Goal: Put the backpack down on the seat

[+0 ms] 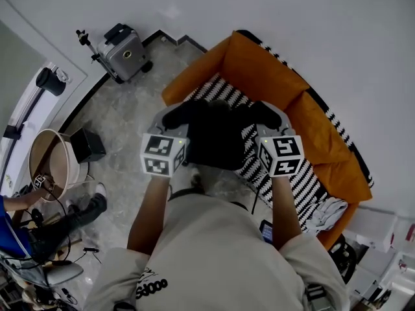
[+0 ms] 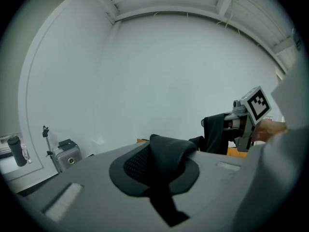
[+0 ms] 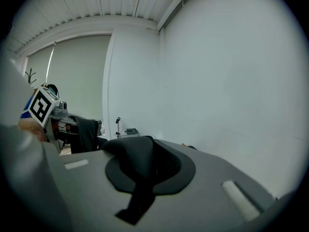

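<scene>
two tongs: one in each hand, held side by side in front of the person, with the black backpack (image 1: 217,138) hanging between them.
left tongs (image 1: 174,118): pressed together on a padded black shoulder strap (image 2: 166,153). in the left gripper view the strap rises out of the narrow slit between the jaws.
right tongs (image 1: 272,116): likewise pinching the other shoulder strap (image 3: 137,161), whose mesh-lined pad bulges above the jaws.
sofa (image 1: 272,70): orange, set against the white wall, with a black-and-white striped seat (image 1: 305,186).
silver case (image 1: 123,52): stands on the grey floor (image 1: 123,115) near the wall, beyond one end of the sofa.
backpack: off the floor, carried by its two straps over the seat, toward the end of the sofa nearer the silver case. whether its bottom touches the seat cannot be told.
white cloth (image 1: 327,212): crumpled on the seat at the sofa's opposite end, well apart from the backpack.
across views: each gripper view shows the other tongs off to one side, marker cube up, with a dark strap hanging at the jaws.
</scene>
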### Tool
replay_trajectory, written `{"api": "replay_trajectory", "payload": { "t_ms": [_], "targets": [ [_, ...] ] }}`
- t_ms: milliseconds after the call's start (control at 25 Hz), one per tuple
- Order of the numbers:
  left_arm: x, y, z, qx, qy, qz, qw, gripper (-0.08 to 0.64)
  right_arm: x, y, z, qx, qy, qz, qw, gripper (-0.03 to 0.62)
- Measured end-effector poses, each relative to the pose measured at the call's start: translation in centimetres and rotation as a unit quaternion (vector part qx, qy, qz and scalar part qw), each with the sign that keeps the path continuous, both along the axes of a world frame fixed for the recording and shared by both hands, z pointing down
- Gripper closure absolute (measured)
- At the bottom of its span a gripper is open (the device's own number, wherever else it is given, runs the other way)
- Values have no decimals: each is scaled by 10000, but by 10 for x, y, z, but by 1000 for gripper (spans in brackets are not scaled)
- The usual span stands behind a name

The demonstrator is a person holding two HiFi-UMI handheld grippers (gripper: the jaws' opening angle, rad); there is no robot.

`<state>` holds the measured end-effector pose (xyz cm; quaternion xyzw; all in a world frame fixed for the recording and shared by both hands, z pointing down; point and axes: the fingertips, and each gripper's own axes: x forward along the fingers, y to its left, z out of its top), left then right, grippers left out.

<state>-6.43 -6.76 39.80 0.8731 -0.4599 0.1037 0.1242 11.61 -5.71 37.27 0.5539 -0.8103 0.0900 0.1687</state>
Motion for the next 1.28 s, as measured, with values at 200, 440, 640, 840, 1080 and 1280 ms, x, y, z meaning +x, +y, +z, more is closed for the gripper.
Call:
{"api": "replay_trajectory", "payload": {
  "t_ms": [200, 440, 640, 840, 1080, 1280],
  "targets": [
    [-1, -22, 6, -60, 25, 99, 9999, 540, -1, -19, 6, -50, 51, 111, 9999, 578],
    [1, -43, 9, -91, 14, 328, 9994, 540, 1, -39, 8, 42, -42, 232, 9997, 578],
    [2, -63, 13, -159, -60, 393, 9991, 540, 2, -57, 13, 2, -77, 332, 9994, 578],
    [7, -89, 18, -283, 80, 333, 9990, 540, 8, -80, 20, -54, -211, 400, 9990, 578],
    [18, -117, 22, -389, 135, 241, 9989, 540, 17, -109, 21, -60, -291, 293, 9991, 578],
    [29, -147, 27, -449, 17, 282, 9986, 540, 27, -145, 23, -77, -296, 172, 9994, 578]
  ]
}}
